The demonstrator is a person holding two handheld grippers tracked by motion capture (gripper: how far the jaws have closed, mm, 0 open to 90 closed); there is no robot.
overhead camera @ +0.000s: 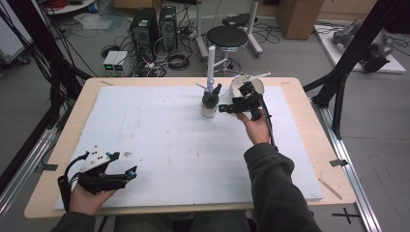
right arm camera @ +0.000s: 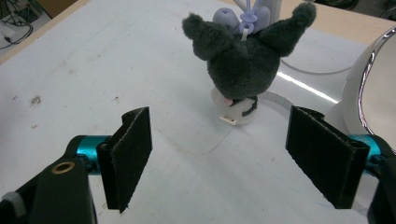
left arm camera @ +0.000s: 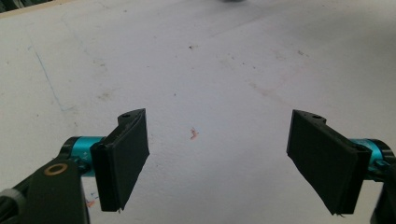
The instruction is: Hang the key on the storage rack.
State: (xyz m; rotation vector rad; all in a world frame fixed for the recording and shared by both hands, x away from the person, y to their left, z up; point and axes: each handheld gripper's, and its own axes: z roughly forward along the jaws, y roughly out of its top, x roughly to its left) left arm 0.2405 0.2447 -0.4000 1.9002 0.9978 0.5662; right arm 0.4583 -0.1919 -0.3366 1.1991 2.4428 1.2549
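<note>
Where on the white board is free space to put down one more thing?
The board is bare from the left gripper at its near left corner up to the plush toy. It is crowded only at the far right, around the toy, bowl and right gripper.

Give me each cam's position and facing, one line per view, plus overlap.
High view: above the person's side, looking forward and down on the white board; both forearms, left gripper, right gripper.
Left gripper view: along its open jaws at bare board.
Right gripper view: along its open jaws at the plush toy.
Shared: plush toy, high and right gripper views.
</note>
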